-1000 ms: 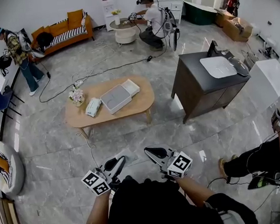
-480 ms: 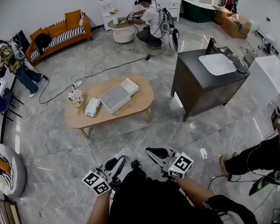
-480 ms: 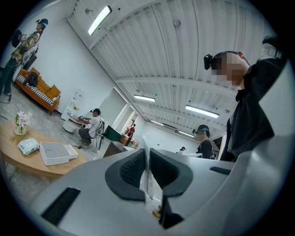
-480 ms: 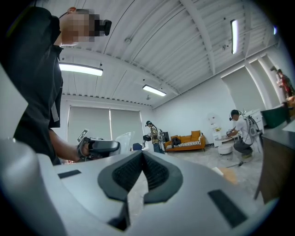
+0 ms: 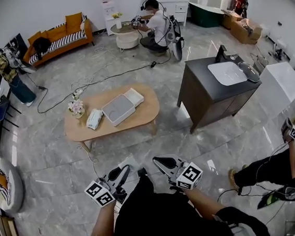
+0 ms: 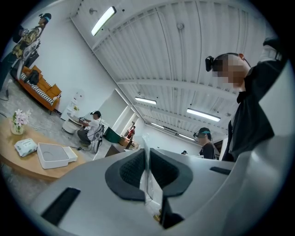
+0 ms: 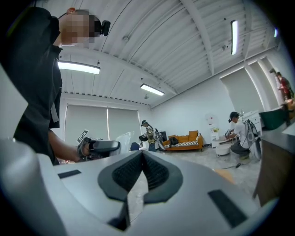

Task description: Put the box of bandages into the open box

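Note:
The box of bandages (image 5: pixel 94 119) is a small pale packet on the oval wooden coffee table (image 5: pixel 144 112), far ahead of me. Right beside it lies the open box (image 5: pixel 119 107), white with a grey inside. The left gripper view shows the packet (image 6: pixel 25 146) and the open box (image 6: pixel 53 154) low at its left. My left gripper (image 5: pixel 122 171) and right gripper (image 5: pixel 158 162) are held close to my body, well short of the table. Both are shut with nothing between the pads (image 6: pixel 146 154) (image 7: pixel 142 156).
A small bunch of flowers (image 5: pixel 75 107) stands at the table's left end. A dark vanity cabinet with a white basin (image 5: pixel 215 89) is to the right. Cables (image 5: pixel 81 85) trail across the floor. Other people work at the left wall (image 5: pixel 3 69), the back (image 5: pixel 156 27) and lower right (image 5: pixel 278 166).
The table and cabinet have drifted slightly left and up in the head view. The person at the left wall has stepped further left. Both grippers keep their place and stay shut.

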A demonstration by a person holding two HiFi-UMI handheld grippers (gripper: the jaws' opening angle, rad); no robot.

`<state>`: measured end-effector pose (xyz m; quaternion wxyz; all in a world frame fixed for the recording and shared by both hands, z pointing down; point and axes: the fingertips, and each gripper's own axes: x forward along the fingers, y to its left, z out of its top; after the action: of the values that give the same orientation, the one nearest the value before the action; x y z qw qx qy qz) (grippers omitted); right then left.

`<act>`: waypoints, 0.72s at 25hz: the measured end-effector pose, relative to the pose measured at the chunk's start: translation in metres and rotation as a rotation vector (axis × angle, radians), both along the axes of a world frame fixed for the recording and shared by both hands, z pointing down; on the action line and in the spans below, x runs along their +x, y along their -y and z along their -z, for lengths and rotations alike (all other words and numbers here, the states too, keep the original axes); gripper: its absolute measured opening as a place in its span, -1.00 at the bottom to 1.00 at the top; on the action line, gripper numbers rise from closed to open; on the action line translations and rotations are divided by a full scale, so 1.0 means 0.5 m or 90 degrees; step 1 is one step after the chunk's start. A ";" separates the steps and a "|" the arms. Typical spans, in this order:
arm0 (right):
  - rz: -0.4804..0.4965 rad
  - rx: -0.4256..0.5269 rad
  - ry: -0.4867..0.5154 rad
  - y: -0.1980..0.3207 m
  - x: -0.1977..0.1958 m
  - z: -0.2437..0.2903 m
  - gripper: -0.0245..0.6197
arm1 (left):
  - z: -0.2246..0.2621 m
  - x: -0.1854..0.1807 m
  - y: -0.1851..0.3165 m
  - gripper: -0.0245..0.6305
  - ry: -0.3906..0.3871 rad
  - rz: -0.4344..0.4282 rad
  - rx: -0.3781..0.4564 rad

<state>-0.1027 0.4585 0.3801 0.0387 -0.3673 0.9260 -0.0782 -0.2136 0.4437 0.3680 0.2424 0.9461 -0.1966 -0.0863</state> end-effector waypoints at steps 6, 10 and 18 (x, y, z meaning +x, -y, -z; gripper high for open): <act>-0.002 -0.007 -0.011 0.079 0.021 -0.011 -0.89 | -0.011 0.021 0.084 -0.81 -0.011 -0.003 -0.003; -0.004 -0.010 -0.015 0.149 0.044 -0.015 -0.89 | -0.022 0.043 0.156 -0.81 -0.019 -0.004 -0.008; -0.017 -0.002 -0.027 0.305 0.074 0.020 -0.89 | -0.001 0.081 0.318 -0.81 -0.033 -0.022 -0.009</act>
<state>-0.0655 0.3061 0.3699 0.0194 -0.3811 0.9216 -0.0715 -0.1732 0.2850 0.3686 0.2553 0.9451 -0.1747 -0.1056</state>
